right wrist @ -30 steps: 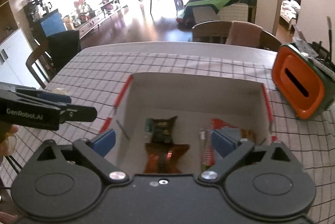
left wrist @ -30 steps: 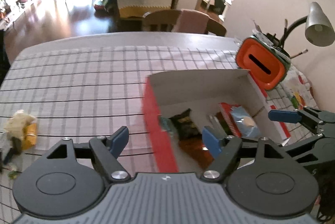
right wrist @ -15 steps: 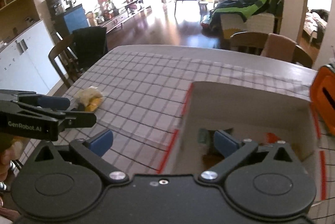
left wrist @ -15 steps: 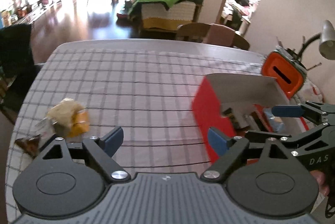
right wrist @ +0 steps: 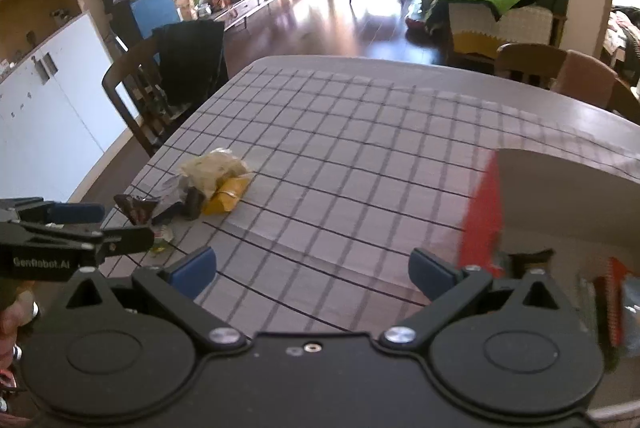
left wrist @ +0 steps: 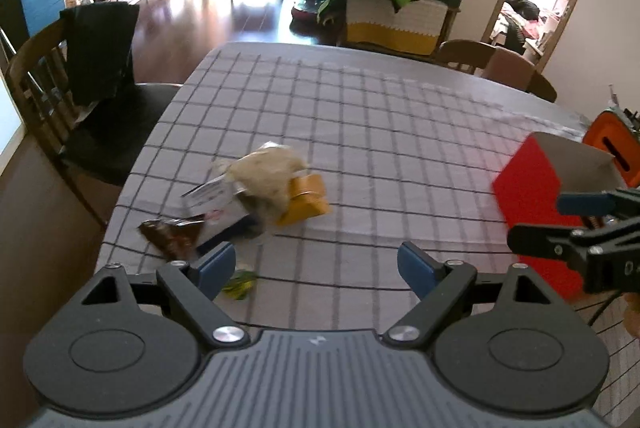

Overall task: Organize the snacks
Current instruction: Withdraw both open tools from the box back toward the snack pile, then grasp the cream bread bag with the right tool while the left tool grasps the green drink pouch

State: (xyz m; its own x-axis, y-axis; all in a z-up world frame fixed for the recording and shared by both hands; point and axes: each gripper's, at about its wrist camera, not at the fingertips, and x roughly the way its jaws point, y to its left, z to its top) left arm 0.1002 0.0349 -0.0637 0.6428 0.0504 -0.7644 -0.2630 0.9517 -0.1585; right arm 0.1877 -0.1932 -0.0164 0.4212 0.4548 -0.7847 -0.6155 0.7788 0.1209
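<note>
1. The left gripper (left wrist: 316, 266) has its jaws spread wide and empty, aimed at the snack pile (left wrist: 264, 192) to grab one.
2. The right gripper (right wrist: 312, 268) is likewise wide and empty.
3. The box (right wrist: 560, 188), probably the snacks' destination, sits well apart on the desk (left wrist: 380, 132).

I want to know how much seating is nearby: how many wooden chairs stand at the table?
2: one at the table's left side, draped in dark cloth, one at the far edge. Others may be hidden.

Left gripper (left wrist: 316, 264) and right gripper (right wrist: 312, 266) both angle downward, fingers spread wide, empty.
</note>
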